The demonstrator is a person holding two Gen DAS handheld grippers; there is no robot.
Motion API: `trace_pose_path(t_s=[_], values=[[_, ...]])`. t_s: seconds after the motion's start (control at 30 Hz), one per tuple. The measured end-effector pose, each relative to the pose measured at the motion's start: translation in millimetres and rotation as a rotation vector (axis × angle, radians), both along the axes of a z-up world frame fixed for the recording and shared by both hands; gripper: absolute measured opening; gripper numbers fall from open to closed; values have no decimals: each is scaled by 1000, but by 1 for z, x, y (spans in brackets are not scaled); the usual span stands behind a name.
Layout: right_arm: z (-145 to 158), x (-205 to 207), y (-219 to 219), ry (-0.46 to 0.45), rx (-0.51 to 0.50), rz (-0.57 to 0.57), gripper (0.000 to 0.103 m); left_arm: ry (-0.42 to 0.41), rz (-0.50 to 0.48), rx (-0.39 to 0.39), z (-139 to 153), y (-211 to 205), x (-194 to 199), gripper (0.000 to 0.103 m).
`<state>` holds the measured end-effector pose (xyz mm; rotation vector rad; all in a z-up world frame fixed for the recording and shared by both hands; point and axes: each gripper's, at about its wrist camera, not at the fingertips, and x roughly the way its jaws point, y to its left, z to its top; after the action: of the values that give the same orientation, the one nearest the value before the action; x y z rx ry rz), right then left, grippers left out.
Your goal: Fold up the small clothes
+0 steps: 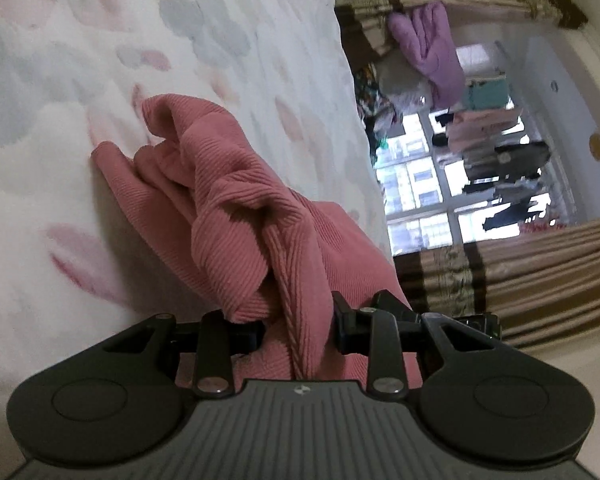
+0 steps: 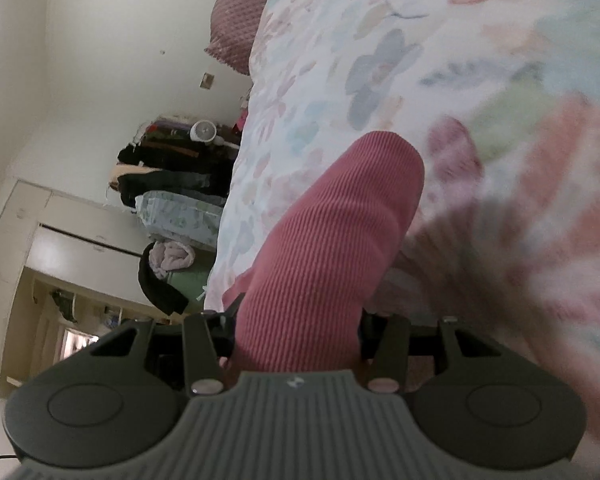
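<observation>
My left tool (image 1: 296, 332) grips bunched pink ribbed garment (image 1: 236, 216); my right tool (image 2: 296, 336) grips its smooth end, over floral bed (image 2: 380, 60).

The garment (image 1: 236, 216) is ribbed knit cloth, matt pink, with a twisted seam edge. The bedspread (image 1: 100, 40) beneath it is soft, smooth printed cloth with faded floral blotches. Each gripper, left (image 1: 296, 332) and right (image 2: 296, 336), is matt black plastic with a ridged grey panel and shiny metal pins. The curtain (image 1: 540, 276) is pleated fabric.
</observation>
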<state>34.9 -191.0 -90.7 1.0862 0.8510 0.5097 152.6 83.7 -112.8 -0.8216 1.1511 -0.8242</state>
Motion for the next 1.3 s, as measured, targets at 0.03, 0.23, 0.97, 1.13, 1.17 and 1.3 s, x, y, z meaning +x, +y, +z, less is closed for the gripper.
trace_pose_path(t_s=[0.03, 0.23, 0.97, 1.13, 1.17, 1.3], values=[[0, -9, -4, 0, 3, -8, 45, -2, -9, 5, 1, -4, -2, 36], [7, -41, -31, -18, 13, -65, 45, -23, -64, 13, 11, -35, -9, 36], [51, 19, -240, -98, -122, -214, 46, -100, -204, -53, 28, -221, 95, 36], [37, 57, -284, -112, -118, -232, 46, -103, -184, -83, 12, -247, 127, 36], [29, 65, -292, -107, -109, -235, 46, -95, -177, -81, 8, -252, 133, 36], [-3, 93, -311, -76, -105, -242, 46, -68, -158, -42, -19, -265, 148, 36]])
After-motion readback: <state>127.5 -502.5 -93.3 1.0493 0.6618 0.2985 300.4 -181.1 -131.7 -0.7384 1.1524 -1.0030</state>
